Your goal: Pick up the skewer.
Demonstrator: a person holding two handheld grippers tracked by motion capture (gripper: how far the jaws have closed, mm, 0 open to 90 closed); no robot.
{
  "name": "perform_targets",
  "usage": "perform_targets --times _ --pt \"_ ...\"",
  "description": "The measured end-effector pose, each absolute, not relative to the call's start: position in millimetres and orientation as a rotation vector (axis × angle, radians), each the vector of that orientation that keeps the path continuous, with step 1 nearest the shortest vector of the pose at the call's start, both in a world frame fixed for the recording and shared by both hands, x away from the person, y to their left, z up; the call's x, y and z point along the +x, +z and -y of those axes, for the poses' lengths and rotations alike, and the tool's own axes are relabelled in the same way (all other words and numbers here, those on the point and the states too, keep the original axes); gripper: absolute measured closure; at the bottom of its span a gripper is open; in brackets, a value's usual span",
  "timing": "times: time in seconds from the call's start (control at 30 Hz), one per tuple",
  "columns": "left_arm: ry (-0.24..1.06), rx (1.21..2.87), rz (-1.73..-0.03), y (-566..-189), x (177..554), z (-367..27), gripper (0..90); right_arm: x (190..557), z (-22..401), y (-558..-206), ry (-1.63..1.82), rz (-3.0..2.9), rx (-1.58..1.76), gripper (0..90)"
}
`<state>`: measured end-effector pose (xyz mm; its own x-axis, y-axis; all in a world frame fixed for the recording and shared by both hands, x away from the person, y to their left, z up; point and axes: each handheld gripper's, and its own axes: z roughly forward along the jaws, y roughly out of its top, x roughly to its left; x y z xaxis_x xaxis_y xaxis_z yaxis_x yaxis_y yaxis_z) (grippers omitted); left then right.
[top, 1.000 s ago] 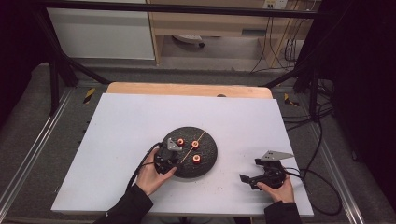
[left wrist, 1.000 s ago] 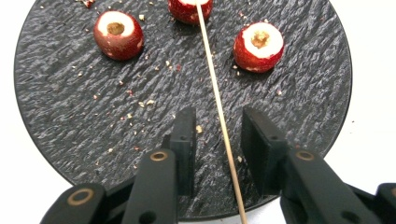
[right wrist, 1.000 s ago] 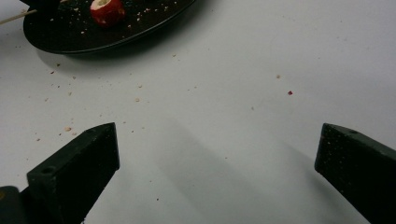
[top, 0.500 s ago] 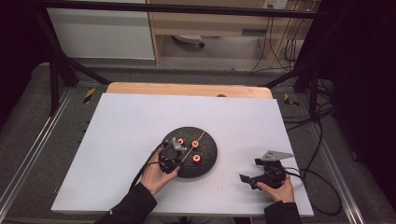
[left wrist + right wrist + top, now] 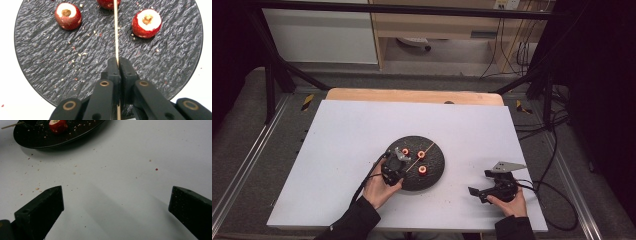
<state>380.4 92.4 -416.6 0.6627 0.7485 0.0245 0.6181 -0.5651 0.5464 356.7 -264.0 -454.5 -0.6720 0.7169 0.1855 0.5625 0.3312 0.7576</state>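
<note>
a: start nearest, at the bottom of the high view. how do the hands sit?

b: the left hand (image 5: 379,190) comes in from the lower centre-left, sleeve angled up and to the right, wrapped around the left hand-held gripper (image 5: 398,159) at the near-left rim of the dark round plate (image 5: 434,172). the right hand (image 5: 507,202) is at the lower right, holding the right hand-held gripper (image 5: 477,192) low over the white tabletop (image 5: 347,135), pointing toward the left of the frame.

a: and the jaws?

b: the left one's jaws have just been closing and now pinch the thin wooden skewer (image 5: 116,37) between their tips; in the left gripper view it runs straight up the middle of the frame. the right one's jaws stand wide apart with bare tabletop between them.

a: farther out?

b: three red cored fruits on the plate: one at upper left (image 5: 68,16), one at upper right (image 5: 146,23), one at the top edge touching the skewer (image 5: 108,3).
</note>
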Motion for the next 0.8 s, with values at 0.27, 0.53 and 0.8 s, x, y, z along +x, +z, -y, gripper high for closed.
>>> perform_targets --times 0.27,0.53,0.8 --pt "0.327 2.361 -1.066 -416.0 380.8 -94.6 88.3 356.5 264.0 -454.3 1.258 -2.411 1.174 0.6" --pt "0.323 2.286 -1.035 -407.0 375.5 -105.6 88.4 356.4 264.2 -454.2 1.255 -2.41 1.174 0.6" --pt "0.314 2.232 -0.98 -399.5 366.7 -123.1 88.4 356.2 264.5 -453.8 1.252 -2.404 1.184 0.6"
